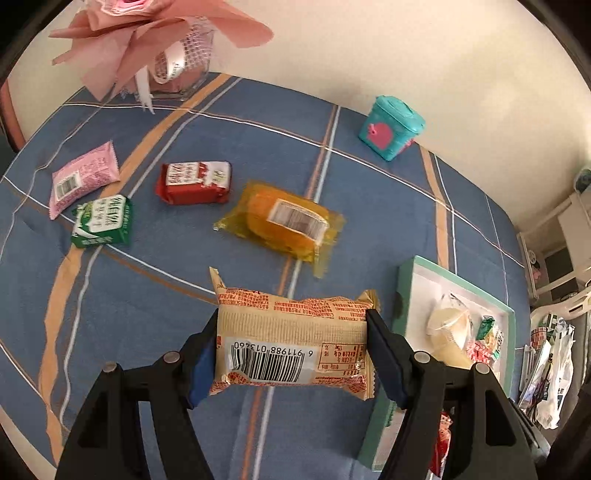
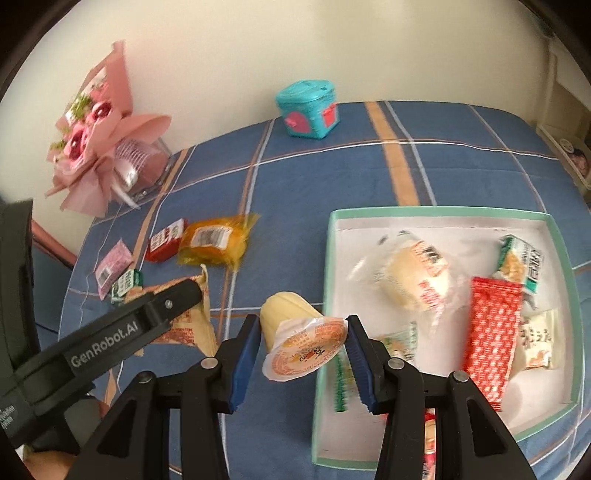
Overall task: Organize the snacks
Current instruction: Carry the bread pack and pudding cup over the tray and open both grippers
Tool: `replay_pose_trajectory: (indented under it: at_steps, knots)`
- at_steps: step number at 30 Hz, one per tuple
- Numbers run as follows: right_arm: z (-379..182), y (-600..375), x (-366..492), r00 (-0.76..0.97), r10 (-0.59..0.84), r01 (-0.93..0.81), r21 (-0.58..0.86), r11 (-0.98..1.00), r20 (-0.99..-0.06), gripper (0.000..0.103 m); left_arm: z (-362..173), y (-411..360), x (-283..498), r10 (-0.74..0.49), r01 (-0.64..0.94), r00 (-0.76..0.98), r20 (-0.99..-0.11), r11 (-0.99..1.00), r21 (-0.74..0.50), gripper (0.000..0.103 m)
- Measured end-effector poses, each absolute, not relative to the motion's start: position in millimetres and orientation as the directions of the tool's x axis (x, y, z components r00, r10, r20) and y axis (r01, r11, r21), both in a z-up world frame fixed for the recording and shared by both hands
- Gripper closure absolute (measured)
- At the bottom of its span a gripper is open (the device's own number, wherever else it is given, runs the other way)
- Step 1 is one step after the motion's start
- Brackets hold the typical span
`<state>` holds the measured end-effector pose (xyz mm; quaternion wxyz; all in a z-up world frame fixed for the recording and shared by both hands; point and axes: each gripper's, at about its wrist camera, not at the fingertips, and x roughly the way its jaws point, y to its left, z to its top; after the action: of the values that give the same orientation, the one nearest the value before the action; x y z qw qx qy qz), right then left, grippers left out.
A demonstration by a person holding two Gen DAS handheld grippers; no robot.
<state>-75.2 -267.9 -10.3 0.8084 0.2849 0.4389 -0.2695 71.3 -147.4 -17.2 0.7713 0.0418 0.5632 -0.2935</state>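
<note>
Right of the jaws, the green-rimmed box (image 1: 402, 280) runs behind the left gripper (image 1: 291, 347). Ahead, the pink bouquet (image 1: 147, 33) is cropped; orange packet (image 1: 284, 221) print unreadable.

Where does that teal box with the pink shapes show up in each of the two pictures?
Left wrist view: the teal box stands upper right, at the far edge of the blue cloth, by the wall.
Right wrist view: the teal box stands top centre, again at the cloth's far edge by the wall.
Shared landmark: the orange packet, on the cloth nearer the camera and left of the box in both.
</note>
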Motion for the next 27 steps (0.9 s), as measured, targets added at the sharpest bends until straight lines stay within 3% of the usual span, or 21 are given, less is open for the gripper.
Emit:
replay_pose_trajectory:
  at_steps: [12,27]
  knots:
    - [-3.4,-335.6,-136.9,0.419,-0.268,0.809,0.223,0.544,-0.867,0.053,-24.3,-203.3,27.4,-0.403,0.598,0.148,-0.903,0.764,-0.242,0.029]
    - [-23.5,-379.2,-183.5,0.357,-0.256,0.874,0.225,0.43,-0.898,0.053,-39.7,-256.4,-17.0,-0.394,0.698,0.1,-0.914,0.683,-0.218,0.029]
